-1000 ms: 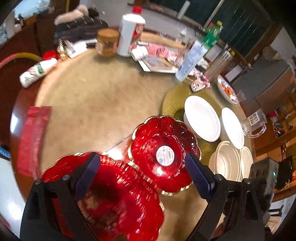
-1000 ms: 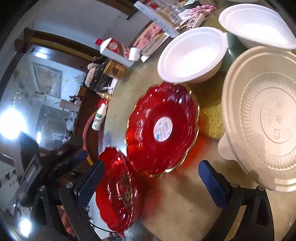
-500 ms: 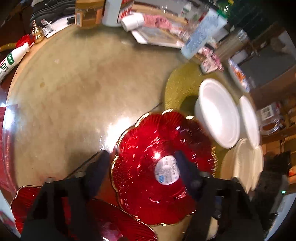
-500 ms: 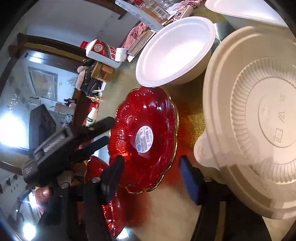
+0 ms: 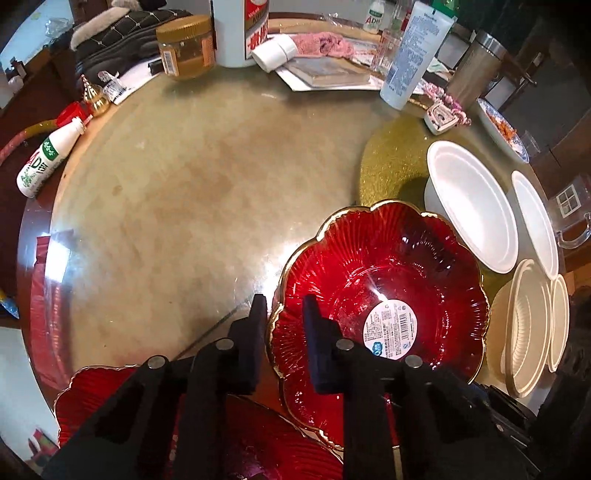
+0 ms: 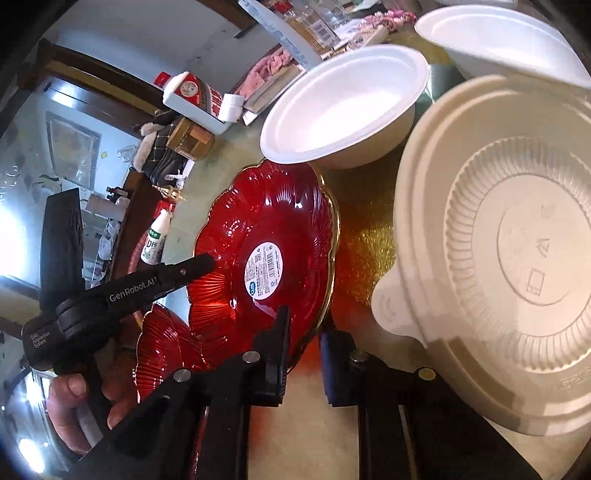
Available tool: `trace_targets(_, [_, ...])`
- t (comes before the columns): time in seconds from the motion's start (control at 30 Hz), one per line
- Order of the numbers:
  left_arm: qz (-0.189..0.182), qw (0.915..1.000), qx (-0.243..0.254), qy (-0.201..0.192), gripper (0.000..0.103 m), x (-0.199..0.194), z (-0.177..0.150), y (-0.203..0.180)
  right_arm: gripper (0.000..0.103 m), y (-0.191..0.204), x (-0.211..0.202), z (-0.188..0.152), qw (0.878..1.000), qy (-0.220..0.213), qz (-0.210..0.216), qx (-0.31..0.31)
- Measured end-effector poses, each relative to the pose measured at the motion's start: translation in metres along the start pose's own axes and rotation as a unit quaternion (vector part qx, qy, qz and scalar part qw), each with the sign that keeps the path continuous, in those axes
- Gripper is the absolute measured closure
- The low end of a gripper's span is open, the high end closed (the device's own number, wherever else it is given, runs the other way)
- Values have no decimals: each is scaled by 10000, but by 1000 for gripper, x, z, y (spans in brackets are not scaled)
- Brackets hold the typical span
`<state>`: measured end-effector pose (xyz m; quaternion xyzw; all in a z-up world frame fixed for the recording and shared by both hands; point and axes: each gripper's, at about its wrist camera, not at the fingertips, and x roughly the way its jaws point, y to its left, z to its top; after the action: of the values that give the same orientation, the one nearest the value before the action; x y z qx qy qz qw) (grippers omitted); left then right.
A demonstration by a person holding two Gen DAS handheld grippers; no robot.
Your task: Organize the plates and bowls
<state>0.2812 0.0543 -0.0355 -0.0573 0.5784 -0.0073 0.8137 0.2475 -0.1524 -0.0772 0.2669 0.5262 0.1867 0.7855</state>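
Note:
A red glass bowl with a gold rim and a white sticker [image 5: 380, 295] [image 6: 266, 251] stands on the round table. My left gripper [image 5: 282, 314] is shut on its near-left rim, one finger inside and one outside. My right gripper [image 6: 304, 339] is shut on its opposite rim. A second red bowl [image 5: 110, 398] [image 6: 162, 350] lies below, near the table edge. White foam bowls [image 5: 472, 206] [image 6: 343, 110] and beige lidded containers [image 5: 524, 328] [image 6: 509, 236] sit to the right.
A gold round mat [image 5: 395, 162] lies under the white bowls. At the back stand a white liquor bottle [image 5: 243, 29], a jar [image 5: 184, 46], a tube [image 5: 413, 51], books and a flask. A small milk bottle [image 5: 44, 158] lies left.
Both grippers were wide open around the red bowl; each has moved in and closed onto its rim. The left camera has moved from over the lower bowl toward the labelled one.

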Motion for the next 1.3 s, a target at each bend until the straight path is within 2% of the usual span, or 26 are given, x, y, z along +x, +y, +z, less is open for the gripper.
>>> trace_targets(0.2, [-7, 9998, -49, -208, 88, -14, 1, 1, 89, 3, -6, 0, 9997, -166, 120, -92])
trace_targets(0.43, [-6, 9983, 75, -575, 88, -35, 1, -11, 89, 7, -22, 0, 9982, -554, 143, -167])
trace_targets(0.63, [-5, 9973, 104, -723, 88, -47, -1, -15, 89, 6, -27, 1, 9978, -627, 164, -166])
trace_targets(0.77, [12, 9957, 78, -927, 88, -63, -11, -11, 89, 11, -31, -2, 9971, -650, 277, -274])
trace_targets(0.87, [178, 9931, 97, -1157, 88, -78, -23, -11, 89, 20, -36, -5, 9962, -709, 331, -388])
trace_targets(1.0, [241, 9892, 84, -1442, 88, -92, -37, -8, 89, 35, -50, -12, 9927, -953, 291, -673])
trace_targets(1.13, [160, 9888, -20, -1486, 88, -97, -48, 1, 89, 42, -58, -16, 9907, -1033, 369, -804])
trace_targets(1.3, [362, 9868, -128, -1572, 88, -102, -62, 7, 89, 55, -57, -20, 9894, -969, 434, -991])
